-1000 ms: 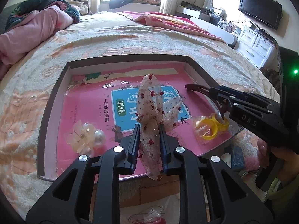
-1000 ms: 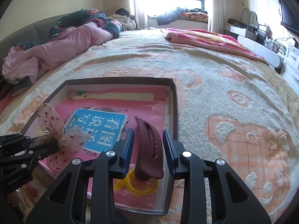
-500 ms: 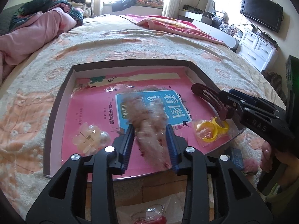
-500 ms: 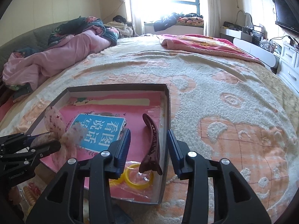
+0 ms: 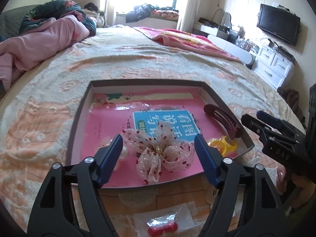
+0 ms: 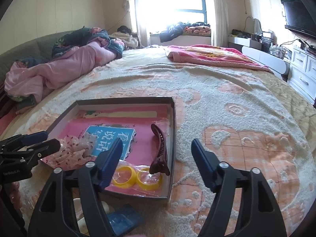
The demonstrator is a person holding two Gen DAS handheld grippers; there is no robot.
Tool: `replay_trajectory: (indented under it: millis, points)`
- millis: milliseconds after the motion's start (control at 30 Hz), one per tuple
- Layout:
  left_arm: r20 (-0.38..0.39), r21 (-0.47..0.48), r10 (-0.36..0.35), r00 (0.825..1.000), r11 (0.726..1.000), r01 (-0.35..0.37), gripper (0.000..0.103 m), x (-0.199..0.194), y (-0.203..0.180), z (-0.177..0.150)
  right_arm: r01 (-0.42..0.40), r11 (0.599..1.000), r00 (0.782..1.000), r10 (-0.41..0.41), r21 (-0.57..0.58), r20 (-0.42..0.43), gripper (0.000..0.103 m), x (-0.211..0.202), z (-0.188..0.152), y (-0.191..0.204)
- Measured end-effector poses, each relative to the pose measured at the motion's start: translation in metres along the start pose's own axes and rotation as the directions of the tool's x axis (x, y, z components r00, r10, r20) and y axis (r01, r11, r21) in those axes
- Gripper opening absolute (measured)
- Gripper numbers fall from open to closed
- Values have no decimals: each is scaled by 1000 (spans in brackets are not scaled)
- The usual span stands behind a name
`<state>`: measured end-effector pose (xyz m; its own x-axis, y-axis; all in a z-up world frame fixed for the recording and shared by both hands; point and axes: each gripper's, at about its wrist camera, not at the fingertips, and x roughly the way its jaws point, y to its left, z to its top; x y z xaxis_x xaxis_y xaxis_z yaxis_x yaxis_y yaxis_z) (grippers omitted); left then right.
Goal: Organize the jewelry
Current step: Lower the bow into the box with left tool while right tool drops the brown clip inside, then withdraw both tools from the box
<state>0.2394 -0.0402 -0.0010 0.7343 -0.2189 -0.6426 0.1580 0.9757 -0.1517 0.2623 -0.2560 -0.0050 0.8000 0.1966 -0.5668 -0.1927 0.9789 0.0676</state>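
A sheer bow [image 5: 161, 154] dotted with red lies flat on the pink floor of the shallow box [image 5: 79, 118], near its front edge. A dark red hair clip [image 6: 161, 150] lies along the right wall, its end over two yellow rings [image 6: 136, 176] in clear wrap.

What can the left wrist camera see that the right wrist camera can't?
Only the left wrist view shows the little bag of red beads lying on the bed in front of the tray.

Only the right wrist view shows the blue plastic case by the tray's near corner.

Both show the tray, the spotted mesh bow, the dark red hair clip and the yellow rings in it. Both grippers, left gripper and right gripper, have just opened and hold nothing.
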Motion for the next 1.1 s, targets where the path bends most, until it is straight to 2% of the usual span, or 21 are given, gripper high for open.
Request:
replay_trajectory:
  millis: [67,167,333,700,1100]
  points:
    - [21,-10,6,1000,1000,-6,80,-7,2,0,1,1000,1000,-1,16,12,75,-6,-1,-1]
    - [53,-19,15,998,1000,-14,91,-17,4,0,3,999,1000,-4,35,28,78,-16,-2,-2]
    - [107,-40,18,994,999,-14,92,-35,6,1,11,999,998,-14,46,56,84,-31,-3,-2]
    - [179,-64,30,983,998,-18,92,-66,12,-7,13,999,994,-18,49,104,87,-68,-12,5]
    - [224,-65,32,974,998,-17,92,-90,17,-30,-11,1000,990,14,-21,140,88,-100,-27,26]
